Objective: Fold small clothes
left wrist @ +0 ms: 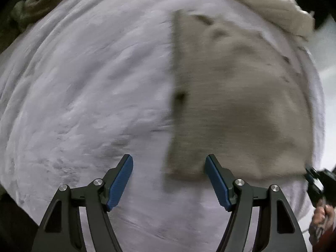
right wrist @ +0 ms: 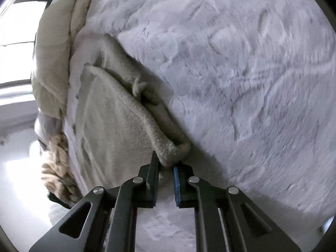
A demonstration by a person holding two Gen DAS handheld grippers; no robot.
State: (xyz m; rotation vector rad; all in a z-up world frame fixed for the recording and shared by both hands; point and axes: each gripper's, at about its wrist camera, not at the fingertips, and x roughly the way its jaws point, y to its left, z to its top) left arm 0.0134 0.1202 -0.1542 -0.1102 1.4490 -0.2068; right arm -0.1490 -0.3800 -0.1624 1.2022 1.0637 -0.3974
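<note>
A beige fleece garment (left wrist: 237,96) lies flat on a pale lilac plush blanket (left wrist: 84,84), blurred by motion in the left wrist view. My left gripper (left wrist: 169,161) is open just above the garment's near left corner, holding nothing. In the right wrist view the same beige garment (right wrist: 117,113) has an edge lifted and folded over, and my right gripper (right wrist: 166,163) is shut on its thick rolled corner. The right gripper's body (left wrist: 319,180) and a hand show at the right edge of the left view.
More beige cloth (left wrist: 271,2) is piled at the blanket's far side, also seen as beige cloth (right wrist: 54,48) on the left. A tan striped knit piece (right wrist: 56,172) lies off the blanket's edge. The plush blanket (right wrist: 241,84) spreads wide to the right.
</note>
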